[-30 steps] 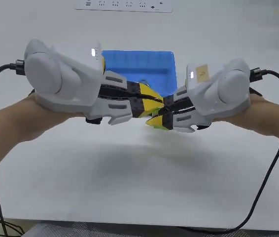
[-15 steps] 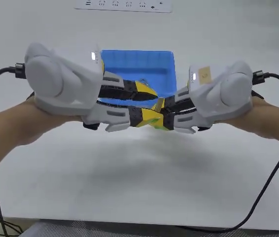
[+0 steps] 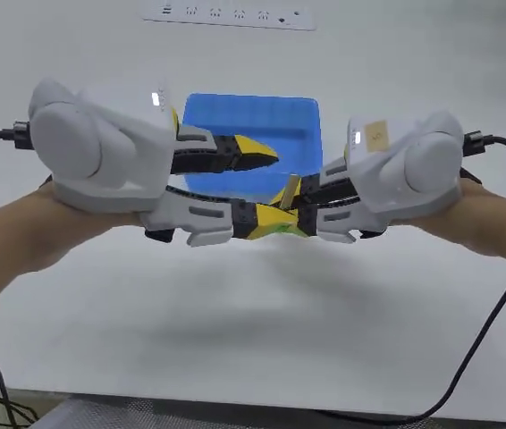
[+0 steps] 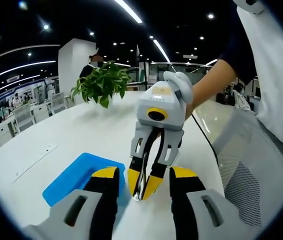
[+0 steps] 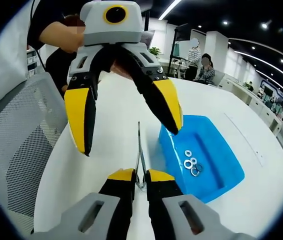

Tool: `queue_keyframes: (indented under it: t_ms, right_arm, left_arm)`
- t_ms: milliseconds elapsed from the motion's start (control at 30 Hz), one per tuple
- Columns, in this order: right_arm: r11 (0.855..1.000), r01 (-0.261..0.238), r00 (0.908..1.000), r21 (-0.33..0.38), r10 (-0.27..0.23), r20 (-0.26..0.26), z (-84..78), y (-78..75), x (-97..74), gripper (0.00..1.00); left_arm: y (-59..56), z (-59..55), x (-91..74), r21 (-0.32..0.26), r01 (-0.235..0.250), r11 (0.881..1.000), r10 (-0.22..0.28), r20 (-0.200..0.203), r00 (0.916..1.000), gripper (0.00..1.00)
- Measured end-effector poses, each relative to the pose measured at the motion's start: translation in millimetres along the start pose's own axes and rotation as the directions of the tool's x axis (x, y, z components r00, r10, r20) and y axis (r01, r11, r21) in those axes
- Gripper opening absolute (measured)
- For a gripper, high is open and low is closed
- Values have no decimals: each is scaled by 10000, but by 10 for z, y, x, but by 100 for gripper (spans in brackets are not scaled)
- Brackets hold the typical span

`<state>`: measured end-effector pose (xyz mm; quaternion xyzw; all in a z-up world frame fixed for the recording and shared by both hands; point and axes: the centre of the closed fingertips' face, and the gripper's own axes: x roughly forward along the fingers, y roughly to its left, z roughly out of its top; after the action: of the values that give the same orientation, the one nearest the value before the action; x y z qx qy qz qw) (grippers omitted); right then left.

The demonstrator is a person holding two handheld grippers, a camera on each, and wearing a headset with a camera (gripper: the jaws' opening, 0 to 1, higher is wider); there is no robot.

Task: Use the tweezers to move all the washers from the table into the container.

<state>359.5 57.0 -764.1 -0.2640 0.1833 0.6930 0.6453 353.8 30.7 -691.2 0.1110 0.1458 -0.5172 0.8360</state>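
Note:
The blue container (image 3: 253, 121) sits on the white table behind both grippers. In the right gripper view, several metal washers (image 5: 191, 164) lie in the container (image 5: 216, 150). My right gripper (image 5: 140, 176) is shut on thin metal tweezers (image 5: 139, 145), which point forward toward the left gripper (image 5: 130, 140). The left gripper's jaws are spread wide on either side of the tweezers, touching nothing. In the left gripper view, my left gripper (image 4: 144, 175) is open and faces the right gripper (image 4: 142, 186), with the tweezers (image 4: 140, 175) between its yellow tips. In the head view, the left gripper (image 3: 287, 192) and right gripper (image 3: 293, 204) meet tip to tip.
A white power strip (image 3: 231, 15) lies at the table's far edge. A potted plant (image 4: 101, 82) stands further along the table. A mesh chair (image 5: 16, 130) is behind the person. Black cables (image 3: 494, 277) trail from both grippers.
The left gripper's jaws have spread from nearly together to wide open. The right gripper stays shut on the tweezers.

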Motion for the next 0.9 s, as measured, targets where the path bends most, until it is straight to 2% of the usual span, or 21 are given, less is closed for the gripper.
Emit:
queue_keyframes:
  t_ms: [67, 200, 300, 367, 467, 500, 533, 567, 633, 700, 900]
  right_arm:
    - [10000, 21, 10000, 0, -21, 16, 28, -1, -12, 10]
    - [10000, 46, 10000, -79, -45, 58, 108, 1, -52, 10]
    - [9998, 107, 9999, -163, -105, 134, 179, 4, -93, 10]
    - [9997, 153, 9997, -200, -149, 196, 231, 0, -130, 10]
    - [9993, 250, 9993, -273, -242, 292, 309, -17, -195, 10]
    - [9989, 305, 9991, -346, -294, 319, 338, -25, -221, 10]
    - [9984, 371, 9989, -415, -359, 296, 351, -35, -236, 10]
    - [9980, 426, 9987, -470, -413, 288, 373, -45, -261, 10]
    - [9978, 461, 9982, -486, -442, 393, 427, -55, -298, 10]
    - [9971, 504, 9979, -562, -480, 441, 467, -64, -322, 10]
    - [9955, 519, 9974, -794, -476, 543, 598, -101, -365, 10]
  left_arm:
    - [29, 14, -49, 36, -294, 9996, 294, 72, 9995, 46]
    - [47, 14, -134, -81, -571, 9983, 571, 91, 9983, 47]
    - [42, 27, -203, -241, -749, 9969, 754, 217, 9969, 51]
    - [32, 33, -254, -431, -816, 9957, 828, 263, 9962, 54]
    - [23, 89, -328, -759, -970, 9924, 1013, 549, 9933, 59]
    - [3, 105, -346, -1134, -893, 9895, 975, 691, 9928, 63]
    - [-5, 99, -355, -1251, -858, 9884, 955, 737, 9927, 67]
    - [-12, 80, -373, -1271, -870, 9881, 969, 740, 9925, 70]
    - [-12, 17, -399, -1301, -1024, 9862, 1096, 498, 9927, 72]
    - [-17, -11, -438, -1335, -1116, 9847, 1183, 430, 9921, 74]
    - [4, -28, -531, -1518, -1350, 9792, 1437, 476, 9885, 78]
